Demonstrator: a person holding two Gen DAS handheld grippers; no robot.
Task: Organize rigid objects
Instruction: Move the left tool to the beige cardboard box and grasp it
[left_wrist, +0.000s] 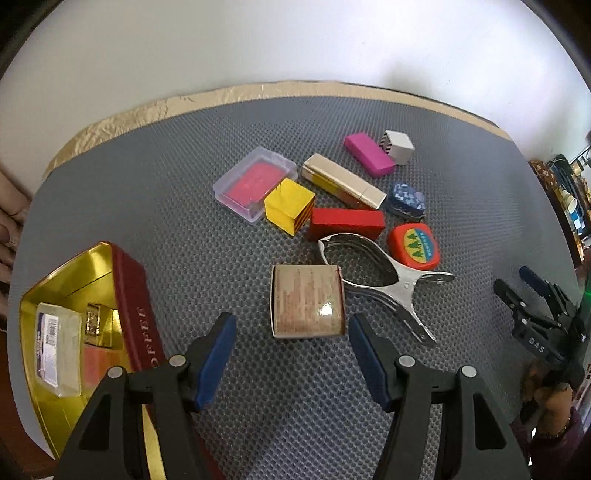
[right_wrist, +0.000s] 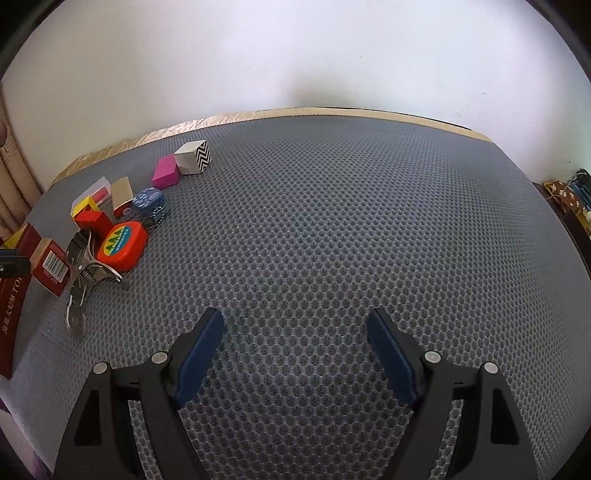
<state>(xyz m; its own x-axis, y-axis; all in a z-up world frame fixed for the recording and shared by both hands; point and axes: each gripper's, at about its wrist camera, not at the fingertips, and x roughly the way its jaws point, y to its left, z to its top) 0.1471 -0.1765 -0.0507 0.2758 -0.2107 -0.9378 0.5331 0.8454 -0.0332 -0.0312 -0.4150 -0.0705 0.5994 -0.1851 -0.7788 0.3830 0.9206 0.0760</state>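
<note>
I hold my left tongs (left_wrist: 291, 354) open around the small beige box (left_wrist: 307, 301), ready to move it into the coffee tin (left_wrist: 92, 321), while my right tongs (right_wrist: 295, 354) hang open and empty over bare worktop (right_wrist: 332, 221).

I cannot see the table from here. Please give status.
Left gripper open above small brown box. Right gripper open, empty. Metal clip touches box's right side.

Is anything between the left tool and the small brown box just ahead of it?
Nothing visible. The left tool is open with the brown box straight ahead and only bare mat between them. A metal clip lies against the box's right side, beyond the gap.
</note>
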